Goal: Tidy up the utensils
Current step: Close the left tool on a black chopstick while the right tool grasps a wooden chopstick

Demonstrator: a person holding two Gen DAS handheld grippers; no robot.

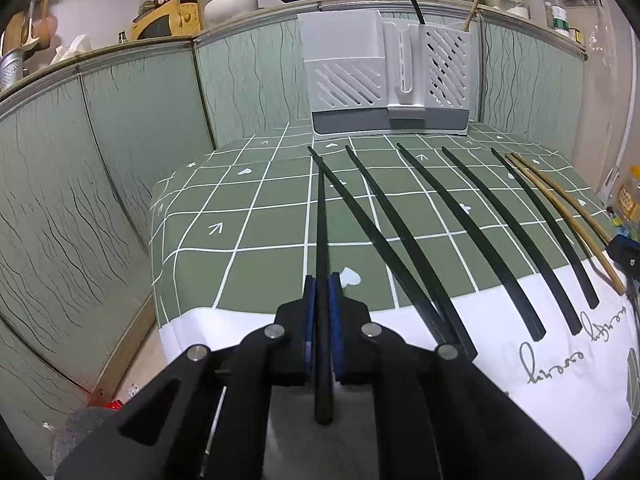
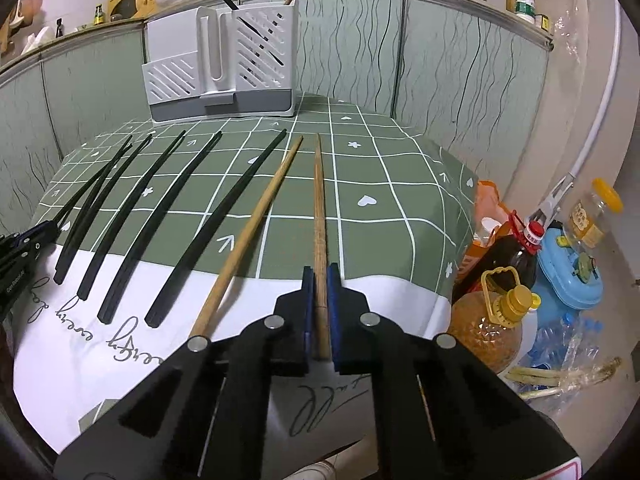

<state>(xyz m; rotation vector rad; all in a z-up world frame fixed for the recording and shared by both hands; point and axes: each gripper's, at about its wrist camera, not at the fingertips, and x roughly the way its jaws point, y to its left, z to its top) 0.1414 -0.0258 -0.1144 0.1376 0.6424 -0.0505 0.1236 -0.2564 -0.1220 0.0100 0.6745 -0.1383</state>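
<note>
Chopsticks are laid out in a fan on the green checked tablecloth [image 1: 256, 216], and two of them are already gripped. A black chopstick [image 1: 322, 240] is clamped between the blue pads of the left gripper [image 1: 322, 292], its butt end projecting back behind the pads. A wooden chopstick [image 2: 319, 216] is pinched in the same way by the right gripper [image 2: 320, 284]. Both sticks appear to be held near their thick ends, so most of each length runs forward unsupported.

The white utensil holder [image 1: 384, 76] stands at the far edge of the cloth, with a black and a wooden stick already upright in its tall right compartment.

The main risk is judged to be pivoting: with such a short, smooth section between the pads, a stick may swing or slip once lifted. The black chopstick's tip lies touching or crossing its neighbour [image 1: 384, 248], which may be dragged along. A long tip may also catch the holder's rim or slotted wall, and the light holder may be pushed or tipped.
</note>
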